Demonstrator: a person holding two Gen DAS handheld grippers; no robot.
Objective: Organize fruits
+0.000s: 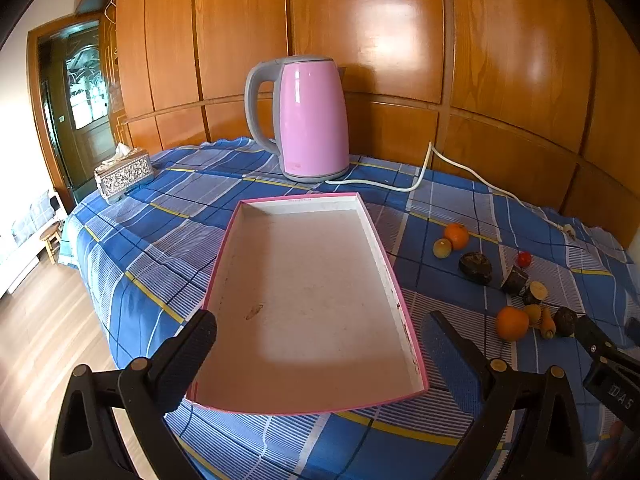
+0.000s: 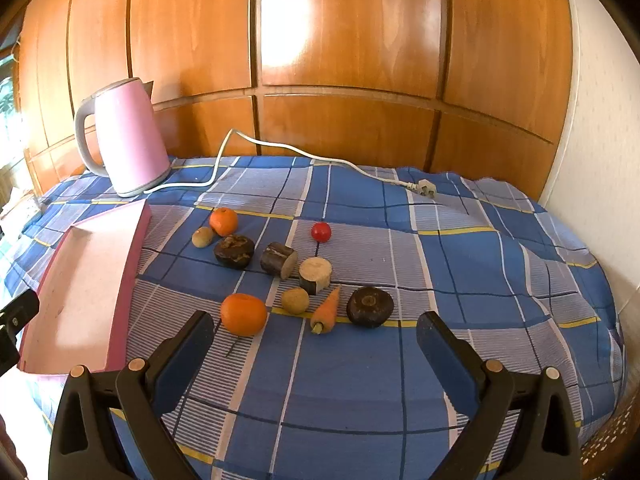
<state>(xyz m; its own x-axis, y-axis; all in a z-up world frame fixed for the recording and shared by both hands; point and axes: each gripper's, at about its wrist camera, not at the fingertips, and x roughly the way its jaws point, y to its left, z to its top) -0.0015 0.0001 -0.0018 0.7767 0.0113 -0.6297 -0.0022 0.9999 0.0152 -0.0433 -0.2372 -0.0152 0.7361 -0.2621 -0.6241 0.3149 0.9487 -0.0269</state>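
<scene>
Just ahead of your right gripper (image 2: 315, 336), whose jaws stood wide and empty, lay the carrot (image 2: 326, 309), long axis running away from you, while your left gripper (image 1: 319, 342), likewise spread, hovered over the empty tray (image 1: 394, 280).

Glossy orange wood panelling (image 1: 360, 40) catches window glare behind the blue plaid-covered counter (image 2: 360, 380), with a dark glazed door (image 1: 82, 92) over pale wood floor (image 1: 48, 320).

Tissue box (image 1: 124, 174) pattern unclear; right tongs (image 1: 608, 344) partly cut off at edge.
</scene>
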